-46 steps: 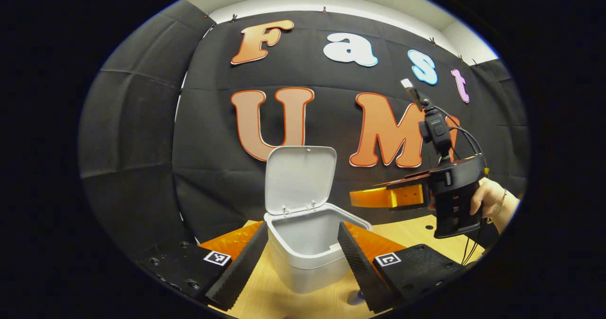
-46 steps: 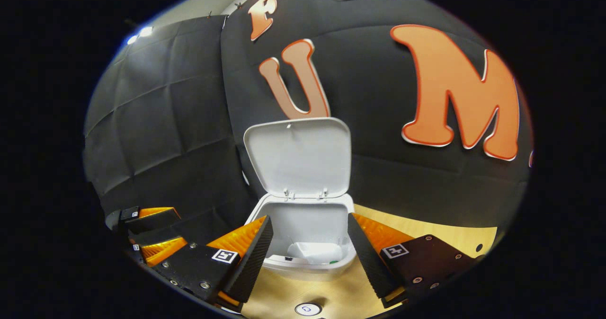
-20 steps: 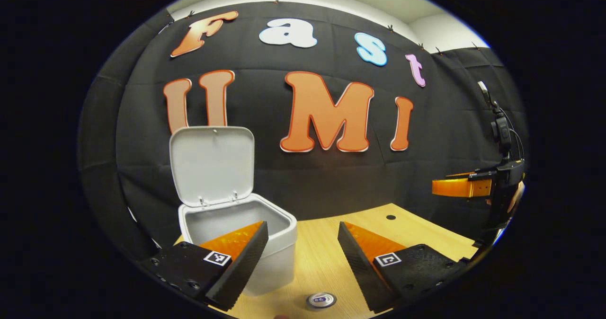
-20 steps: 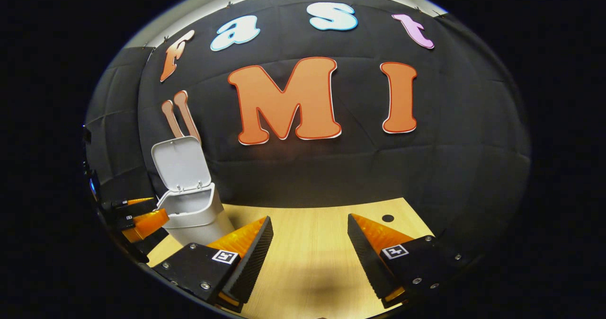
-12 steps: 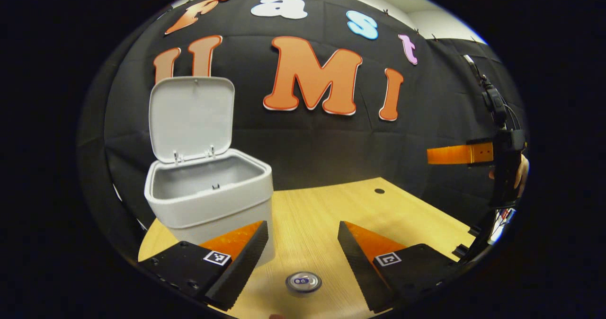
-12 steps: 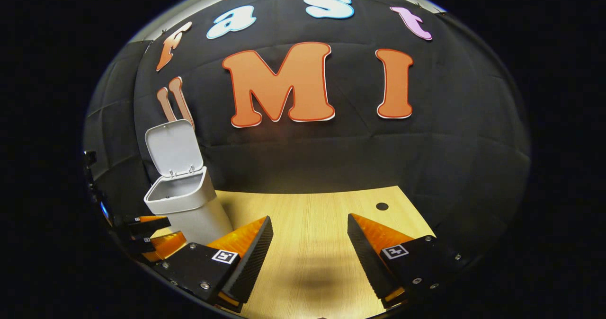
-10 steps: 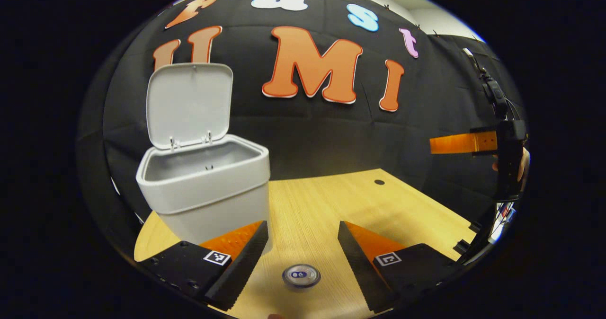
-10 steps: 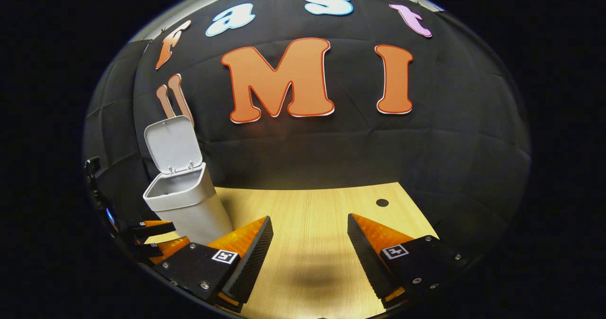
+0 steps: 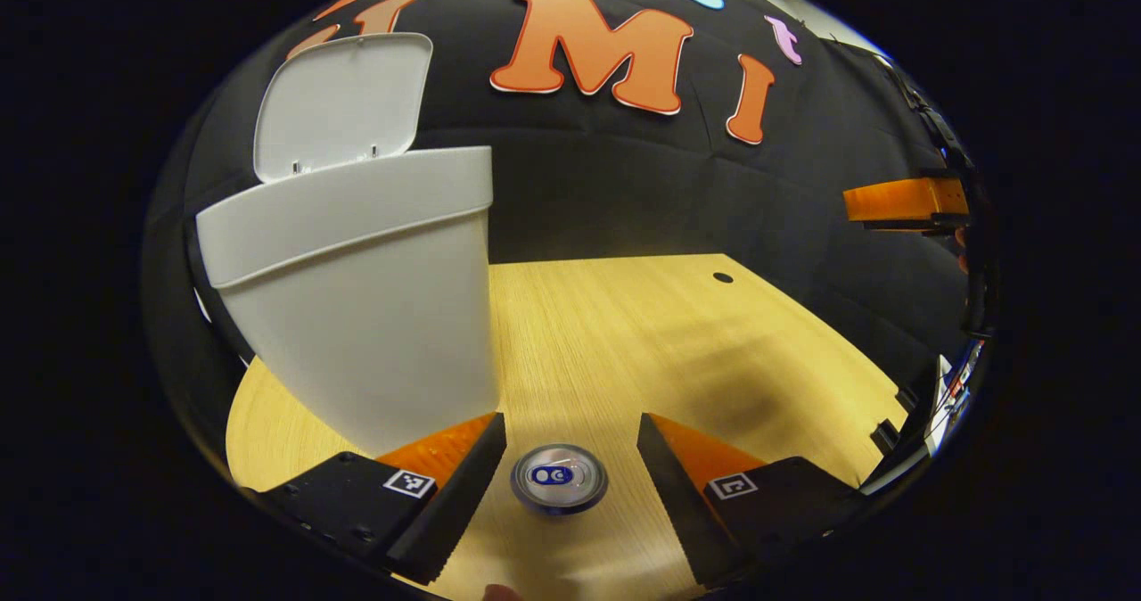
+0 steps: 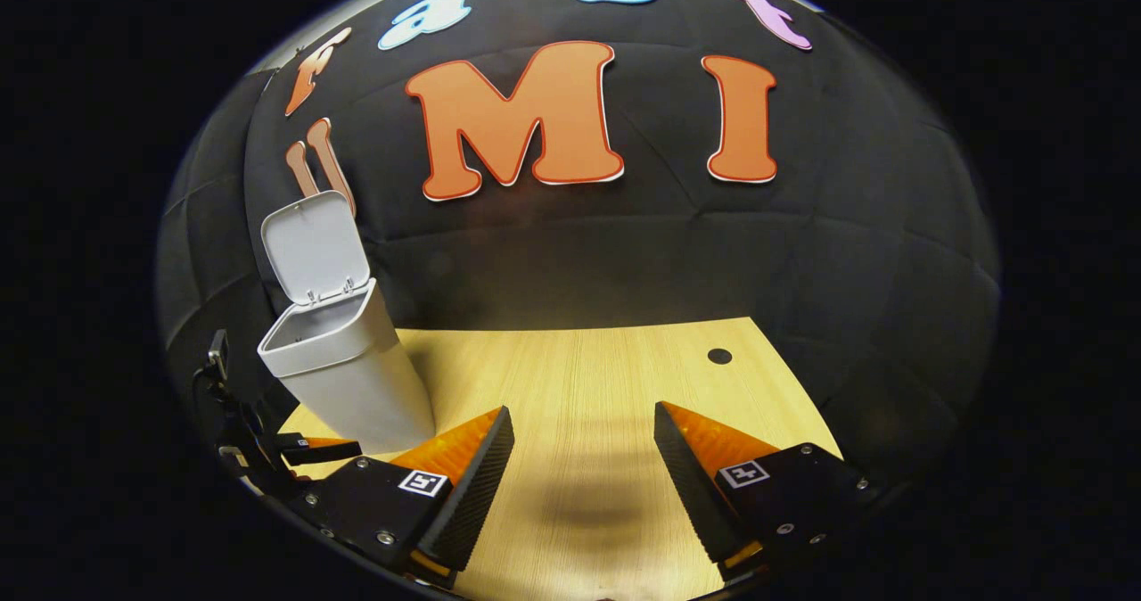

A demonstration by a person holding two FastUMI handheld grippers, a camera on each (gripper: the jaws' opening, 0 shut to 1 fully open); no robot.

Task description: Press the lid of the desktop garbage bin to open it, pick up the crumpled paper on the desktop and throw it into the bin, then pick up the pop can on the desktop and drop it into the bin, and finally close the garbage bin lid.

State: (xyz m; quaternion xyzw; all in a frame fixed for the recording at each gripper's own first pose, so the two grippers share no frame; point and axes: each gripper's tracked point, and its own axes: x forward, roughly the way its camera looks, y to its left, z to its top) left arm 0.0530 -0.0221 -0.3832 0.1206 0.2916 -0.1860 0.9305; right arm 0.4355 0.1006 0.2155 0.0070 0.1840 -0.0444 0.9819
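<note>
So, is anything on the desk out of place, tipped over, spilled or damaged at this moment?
Nothing stands out. The garbage bin stands upright on the desk with its lid raised. The pop can stands upright, undented on top, between the open left claw's fingers, not touched. The right claw is open over bare wood. No spill shows.

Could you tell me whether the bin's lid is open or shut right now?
Open: the lid stands raised behind the bin rim, hinged at the back.
</note>
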